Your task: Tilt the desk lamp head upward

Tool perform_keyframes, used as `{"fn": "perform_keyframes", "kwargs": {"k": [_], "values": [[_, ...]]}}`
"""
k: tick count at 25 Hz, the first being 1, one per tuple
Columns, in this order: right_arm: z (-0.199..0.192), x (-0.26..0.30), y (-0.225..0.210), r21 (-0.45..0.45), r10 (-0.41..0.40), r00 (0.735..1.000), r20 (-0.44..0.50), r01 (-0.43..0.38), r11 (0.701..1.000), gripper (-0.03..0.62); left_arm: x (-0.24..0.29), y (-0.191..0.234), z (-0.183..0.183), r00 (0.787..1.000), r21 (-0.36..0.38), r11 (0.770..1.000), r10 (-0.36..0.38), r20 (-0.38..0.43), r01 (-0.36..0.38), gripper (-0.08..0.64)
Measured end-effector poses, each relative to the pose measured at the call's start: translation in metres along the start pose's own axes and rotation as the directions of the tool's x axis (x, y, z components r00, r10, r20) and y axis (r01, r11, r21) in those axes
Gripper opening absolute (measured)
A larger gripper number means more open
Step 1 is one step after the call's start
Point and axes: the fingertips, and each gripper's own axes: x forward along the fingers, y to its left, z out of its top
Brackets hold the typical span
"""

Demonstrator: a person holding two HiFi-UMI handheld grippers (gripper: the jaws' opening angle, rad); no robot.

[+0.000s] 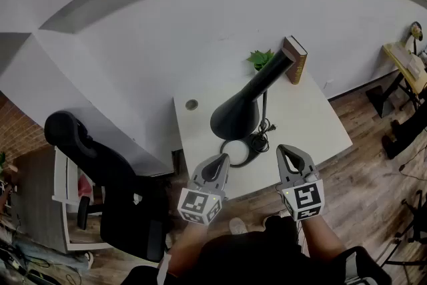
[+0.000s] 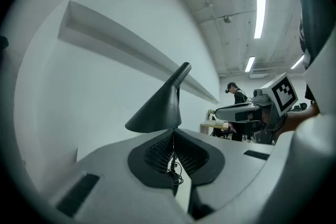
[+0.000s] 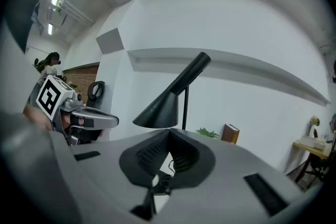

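Head view shows the lamp head (image 1: pixel 235 118) over the desk (image 1: pixel 313 123), at 12 o'clock from the left gripper (image 1: pixel 222 159) and 10 o'clock from the right gripper (image 1: pixel 287 150). Both have their jaws closed on nothing. It seems best to open one, take the head's rim gently and lift slowly, while the other holds the base (image 1: pixel 240 160) down.

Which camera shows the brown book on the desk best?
The head view: the book stands in plain sight at the back edge of the desk. The right gripper view shows it small; the left gripper view misses it.
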Motion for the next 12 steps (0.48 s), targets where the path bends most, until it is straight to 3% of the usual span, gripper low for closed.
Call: {"fn": "perform_keyframes", "kwargs": {"k": [12], "values": [[-0.003, 0.0054, -0.0012, -0.002, -0.025, 1.0, -0.004, 0.025, 1.0, 0.0, -0.0012, 0.0077, 0.0003, 1.0, -0.013, 1.0, -0.002, 0.009, 0.002, 0.008]]}}
